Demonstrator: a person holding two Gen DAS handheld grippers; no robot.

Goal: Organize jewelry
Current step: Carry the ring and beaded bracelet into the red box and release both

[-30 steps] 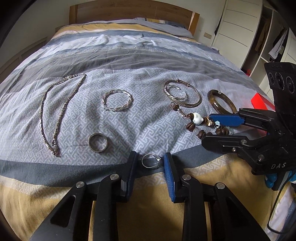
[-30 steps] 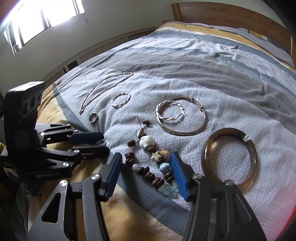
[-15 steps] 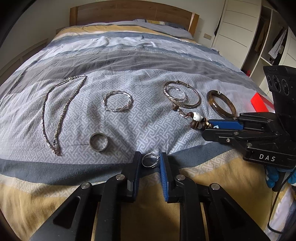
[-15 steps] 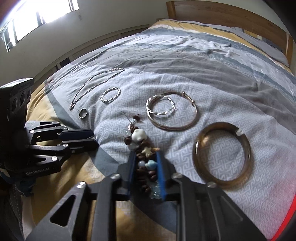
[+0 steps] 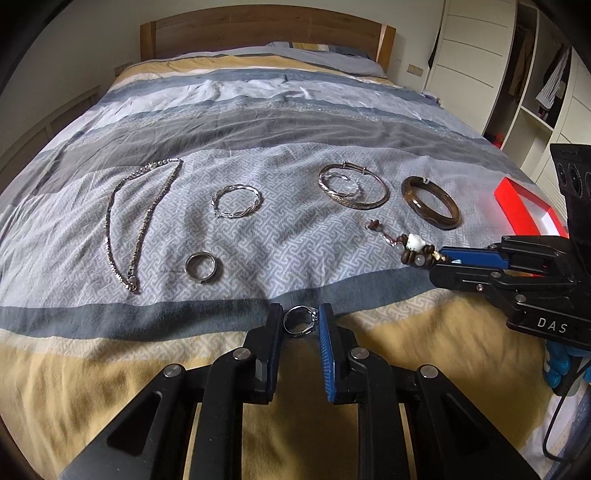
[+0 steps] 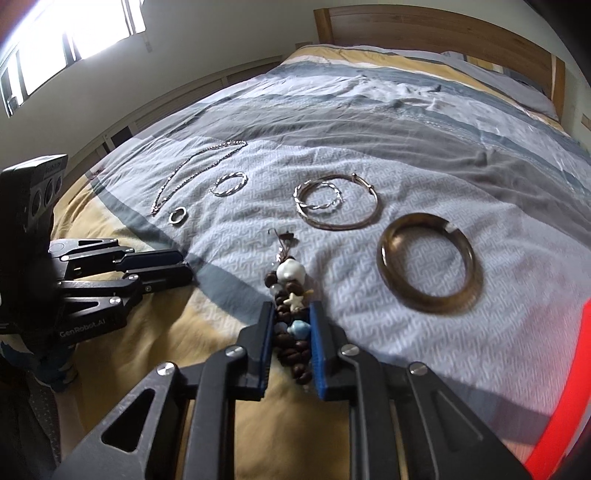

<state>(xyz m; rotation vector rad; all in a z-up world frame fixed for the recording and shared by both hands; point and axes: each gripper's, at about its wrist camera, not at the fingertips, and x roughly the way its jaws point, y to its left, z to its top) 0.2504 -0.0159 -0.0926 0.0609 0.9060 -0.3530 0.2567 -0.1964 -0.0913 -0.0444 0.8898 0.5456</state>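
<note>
My left gripper (image 5: 301, 320) is shut on a small silver ring (image 5: 300, 320), held just over the bedspread. My right gripper (image 6: 292, 325) is shut on a beaded bracelet (image 6: 290, 291) of brown, white and blue beads; its free end trails onto the cover. In the left wrist view the right gripper (image 5: 441, 264) comes in from the right with the beaded bracelet (image 5: 413, 250) at its tips. In the right wrist view the left gripper (image 6: 184, 264) lies at the left. Still on the bed are a silver chain (image 5: 140, 221), a twisted bangle (image 5: 236, 201), a band ring (image 5: 200, 263), two nested bangles (image 5: 352, 186) and a brown bangle (image 5: 430, 201).
A red box (image 5: 524, 210) sits at the bed's right edge, past the brown bangle. The striped bedspread (image 5: 277, 122) stretches back to a wooden headboard (image 5: 258, 31). White wardrobes (image 5: 476, 55) stand to the right and a window (image 6: 66, 33) to the left.
Both grippers have shut, the left on the silver ring and the right on the beaded bracelet. The bracelet's beads have been gathered and drawn back toward the near edge; both grippers have lifted slightly.
</note>
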